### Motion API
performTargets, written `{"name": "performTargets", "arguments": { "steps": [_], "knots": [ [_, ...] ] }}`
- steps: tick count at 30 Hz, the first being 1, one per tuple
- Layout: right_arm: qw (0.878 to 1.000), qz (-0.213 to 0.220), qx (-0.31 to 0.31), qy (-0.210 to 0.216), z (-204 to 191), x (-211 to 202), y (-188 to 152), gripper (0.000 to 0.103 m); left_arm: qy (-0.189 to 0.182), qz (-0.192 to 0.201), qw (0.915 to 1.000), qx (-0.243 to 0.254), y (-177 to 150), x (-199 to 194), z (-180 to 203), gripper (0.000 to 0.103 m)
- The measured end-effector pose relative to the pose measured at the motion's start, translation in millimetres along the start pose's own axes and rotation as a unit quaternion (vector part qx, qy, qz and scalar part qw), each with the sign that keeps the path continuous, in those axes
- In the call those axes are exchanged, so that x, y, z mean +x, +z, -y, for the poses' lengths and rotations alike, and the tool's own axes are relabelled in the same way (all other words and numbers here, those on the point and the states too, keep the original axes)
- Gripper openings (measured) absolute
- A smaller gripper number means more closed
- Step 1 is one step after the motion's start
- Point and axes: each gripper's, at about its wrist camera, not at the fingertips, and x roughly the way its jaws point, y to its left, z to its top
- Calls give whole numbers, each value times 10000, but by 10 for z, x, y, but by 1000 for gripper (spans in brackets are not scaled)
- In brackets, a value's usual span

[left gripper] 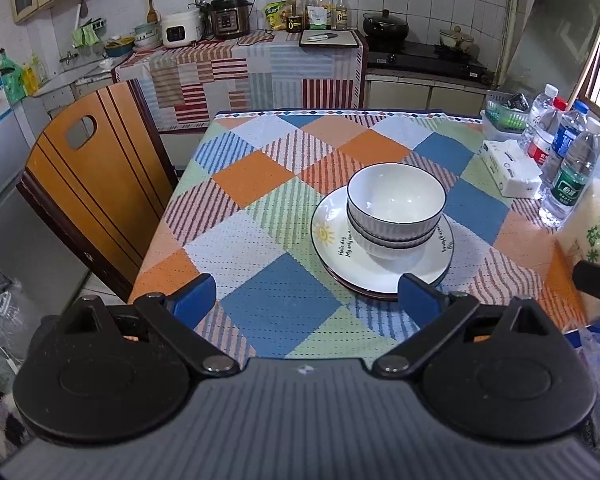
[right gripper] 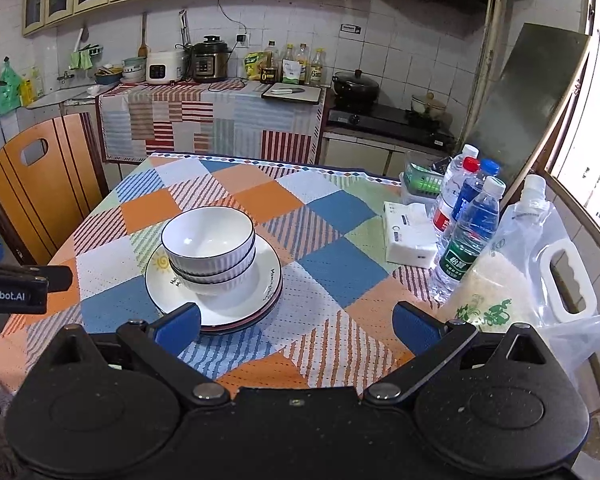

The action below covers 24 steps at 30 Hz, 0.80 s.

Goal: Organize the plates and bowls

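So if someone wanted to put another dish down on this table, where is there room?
Bare cloth lies between the stacked bowls on their plates and the chair, and along the far edge. The patch between the stack and the tissue pack is free too. The window side is crowded with bottles and a rice bag.

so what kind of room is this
Most likely a lived-in home kitchen with a dining table. A stove with a black pot, a rice cooker on the counter, and stacked bowls on plates show it.
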Motion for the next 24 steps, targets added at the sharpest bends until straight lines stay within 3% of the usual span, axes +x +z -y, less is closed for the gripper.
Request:
{"name": "performTargets", "arguments": {
  "steps": [24],
  "knots": [
    [9997,-227,-10,-130,30,93,-32,103,-209,-51,9995,-222,-58,-11,-11,99]
  ]
}}
